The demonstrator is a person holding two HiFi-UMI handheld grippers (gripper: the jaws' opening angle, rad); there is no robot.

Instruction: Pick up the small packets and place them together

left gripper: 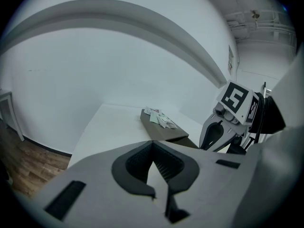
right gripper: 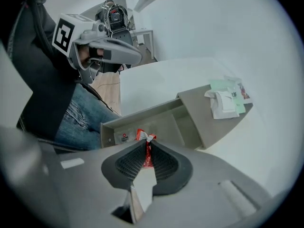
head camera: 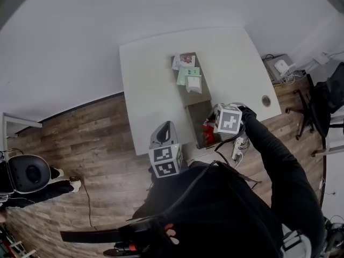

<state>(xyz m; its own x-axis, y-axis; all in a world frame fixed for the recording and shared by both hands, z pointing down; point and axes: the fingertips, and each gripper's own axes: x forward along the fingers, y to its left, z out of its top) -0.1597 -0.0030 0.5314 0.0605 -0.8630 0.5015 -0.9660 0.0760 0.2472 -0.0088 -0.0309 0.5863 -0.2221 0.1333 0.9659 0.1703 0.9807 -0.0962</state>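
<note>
Red packet (right gripper: 147, 158) is pinched upright between the pads of my right gripper (right gripper: 144, 142), over the open near compartment of the grey box (right gripper: 190, 122) on the white table (right gripper: 161, 75). A white packet (right gripper: 123, 137) with a red mark lies in that compartment. Green, white and pink packets (right gripper: 227, 99) lie heaped on the box's flat far end. My right hand points steeply down. My left gripper (left gripper: 153, 145), pads pressed together on nothing, tilts gently down at the table's near edge.
</note>
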